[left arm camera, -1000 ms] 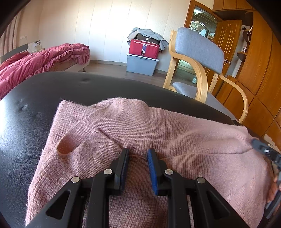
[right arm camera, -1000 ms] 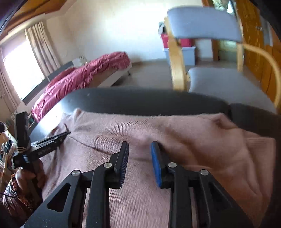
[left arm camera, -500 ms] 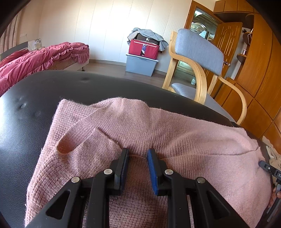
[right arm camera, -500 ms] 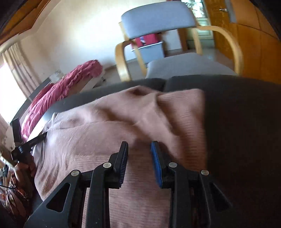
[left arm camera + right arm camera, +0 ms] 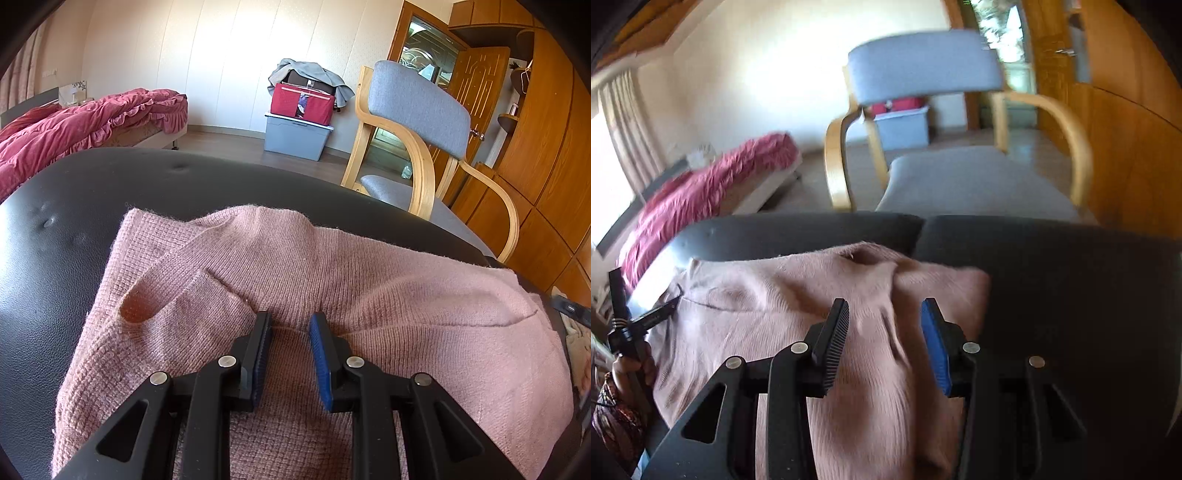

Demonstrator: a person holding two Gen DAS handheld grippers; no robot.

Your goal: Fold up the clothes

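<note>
pink sweater (image 5: 332, 295) spread flat on black leather surface (image 5: 55, 258) | left gripper (image 5: 290, 325) jaws apart, low over knit | right gripper (image 5: 884, 314) jaws apart over sweater's right edge | wooden armchair (image 5: 417, 110) behind

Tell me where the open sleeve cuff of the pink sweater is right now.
In the left wrist view the sleeve cuff lies on the pink sweater, left of the left hand-held gripper, near the sweater's left edge on the black surface.
</note>
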